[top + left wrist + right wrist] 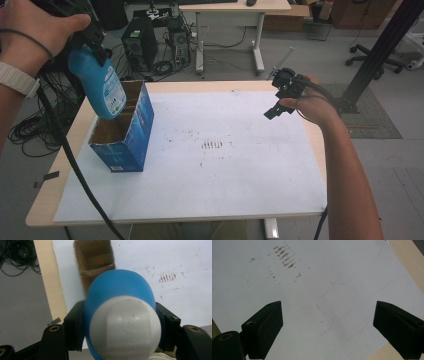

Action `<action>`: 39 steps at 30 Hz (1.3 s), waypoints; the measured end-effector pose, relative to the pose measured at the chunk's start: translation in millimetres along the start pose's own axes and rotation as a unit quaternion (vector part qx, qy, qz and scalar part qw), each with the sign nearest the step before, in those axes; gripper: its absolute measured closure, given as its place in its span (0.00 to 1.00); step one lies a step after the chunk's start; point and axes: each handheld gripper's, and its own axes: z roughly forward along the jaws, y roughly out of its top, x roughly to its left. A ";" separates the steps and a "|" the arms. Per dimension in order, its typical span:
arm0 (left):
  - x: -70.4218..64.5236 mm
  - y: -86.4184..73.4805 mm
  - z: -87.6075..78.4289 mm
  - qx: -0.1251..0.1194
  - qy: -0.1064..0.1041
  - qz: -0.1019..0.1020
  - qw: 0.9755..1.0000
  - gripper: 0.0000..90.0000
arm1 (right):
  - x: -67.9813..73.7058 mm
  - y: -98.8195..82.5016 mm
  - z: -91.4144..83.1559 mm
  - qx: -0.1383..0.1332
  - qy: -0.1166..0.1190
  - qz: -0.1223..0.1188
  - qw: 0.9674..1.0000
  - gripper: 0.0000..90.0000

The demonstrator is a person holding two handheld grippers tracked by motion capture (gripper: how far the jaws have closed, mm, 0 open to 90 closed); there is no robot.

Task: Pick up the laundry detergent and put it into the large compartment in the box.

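A blue bottle (100,82) with a white cap and a printed label hangs over the open blue cardboard box (125,135) at the table's left. My left gripper (92,42) is shut on its neck from above. In the left gripper view the bottle (117,290) sits between the black pads (75,325), cap towards the camera, with the box's brown compartments (95,257) below it. My right gripper (281,97) is held above the table's right side, open and holding nothing. The right gripper view has its jaws (327,327) wide apart over the white sheet.
A white paper sheet (225,165) with dark smudges covers most of the wooden table (50,200). Behind the table are computer towers (140,42), tangled cables and a second desk (235,10). A black post (380,50) rises at the right.
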 end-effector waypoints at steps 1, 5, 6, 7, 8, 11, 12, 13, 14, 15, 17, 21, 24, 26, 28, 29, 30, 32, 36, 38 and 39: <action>0.9 -0.3 1.1 -0.002 0.000 -0.002 1.000 0.42 | 0.1 0.2 0.2 0.000 0.000 0.000 1.000 0.10; 5.3 -0.9 6.1 -0.002 -0.002 -0.010 1.000 0.42 | 0.0 0.4 0.4 -0.001 0.000 0.000 1.000 0.10; 5.9 -0.9 7.2 0.000 -0.002 -0.011 1.000 0.42 | 0.1 0.4 0.4 0.000 0.000 -0.001 1.000 0.10; 7.3 -0.6 9.0 0.001 -0.002 -0.011 1.000 0.42 | 0.2 0.4 0.5 0.000 0.000 -0.001 1.000 0.10; 8.5 -0.7 10.9 0.001 -0.003 -0.017 1.000 0.42 | 0.3 0.6 0.4 0.001 0.000 -0.001 1.000 0.10; 13.5 -0.8 16.4 0.004 -0.002 -0.024 1.000 0.42 | 0.3 0.5 0.5 0.002 0.000 -0.001 1.000 0.10; 14.8 -0.9 18.2 0.005 -0.001 -0.027 1.000 0.42 | 0.3 0.4 0.6 0.001 0.001 -0.001 1.000 0.10; 16.5 -0.9 19.8 0.007 0.000 -0.030 1.000 0.42 | 0.3 0.3 0.5 0.002 0.000 -0.001 1.000 0.10; 18.1 -1.0 21.3 0.006 0.002 -0.034 0.999 0.42 | 0.3 0.3 0.4 0.002 0.000 0.000 1.000 0.10; 19.5 -1.0 22.8 0.006 0.003 -0.038 0.999 0.42 | 0.1 0.2 0.5 0.002 0.000 0.000 1.000 0.10; 22.3 -1.1 26.3 0.008 0.006 -0.045 0.999 0.42 | -0.1 0.3 0.6 0.001 0.001 0.000 1.000 0.10; 26.6 -1.1 31.3 0.010 0.007 -0.055 0.998 0.42 | -0.1 1.2 1.5 0.003 0.001 -0.002 1.000 0.10; 28.3 -1.3 34.9 0.009 0.008 -0.060 0.998 0.42 | 0.3 1.8 2.3 0.001 0.002 0.000 1.000 0.10; 28.6 -1.5 38.0 0.011 0.011 -0.061 0.998 0.42 | 0.3 2.1 2.4 0.001 0.002 -0.001 1.000 0.10; 29.0 -1.7 40.2 0.011 0.013 -0.062 0.998 0.42 | 0.3 2.2 2.3 0.002 0.002 -0.002 1.000 0.10; 29.5 -1.9 41.7 0.010 0.011 -0.064 0.998 0.42 | 0.3 2.0 2.5 0.001 0.002 0.000 1.000 0.10; 29.9 -2.0 42.6 0.010 0.011 -0.064 0.998 0.42 | 0.3 2.0 2.5 0.001 0.002 -0.001 1.000 0.10; 30.3 -2.3 44.9 0.011 0.010 -0.066 0.998 0.42 | 0.5 2.1 2.4 0.002 0.002 -0.002 1.000 0.10; 30.4 -2.7 49.6 0.011 0.012 -0.068 0.998 0.42 | 1.0 1.8 2.0 0.002 0.001 0.001 1.000 0.10; 30.5 -2.8 51.9 0.011 0.012 -0.070 0.997 0.42 | 1.0 1.5 1.7 0.002 0.001 -0.001 1.000 0.10; 30.6 -2.8 53.3 0.011 0.012 -0.071 0.997 0.42 | 1.0 1.3 1.5 0.002 0.001 -0.001 1.000 0.10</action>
